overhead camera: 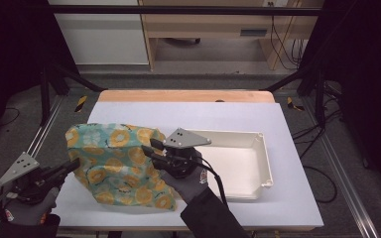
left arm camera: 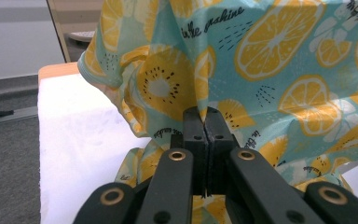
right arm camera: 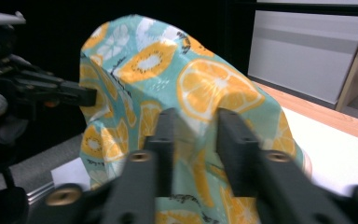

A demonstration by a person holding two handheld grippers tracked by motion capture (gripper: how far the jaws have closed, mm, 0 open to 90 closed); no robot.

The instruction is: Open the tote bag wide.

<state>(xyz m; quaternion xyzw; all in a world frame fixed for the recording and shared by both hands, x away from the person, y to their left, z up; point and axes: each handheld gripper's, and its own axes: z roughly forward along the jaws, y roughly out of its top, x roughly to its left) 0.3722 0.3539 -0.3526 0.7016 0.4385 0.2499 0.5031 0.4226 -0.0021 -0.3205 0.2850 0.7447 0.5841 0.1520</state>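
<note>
On the white table (overhead camera: 287,198) lay one lemon-print cloth (overhead camera: 116,163) beside one cream tray (overhead camera: 258,163). Two grippers worked it: left gripper (left arm camera: 206,122) pinched a fold; right gripper (right arm camera: 196,135) stood narrowly parted, cloth between, unpressed.

A white tray (overhead camera: 258,163) lies on the pale table (overhead camera: 287,198), seemingly empty.

Bare white table top (overhead camera: 188,116) from 10 to 2 o'clock: open passage. The raised citrus-print cloth (overhead camera: 114,163) blocks the left-centre. The cream tray (overhead camera: 258,171) stands at 3 o'clock of it. Narrow free strip along the near edge, at 5 o'clock.
</note>
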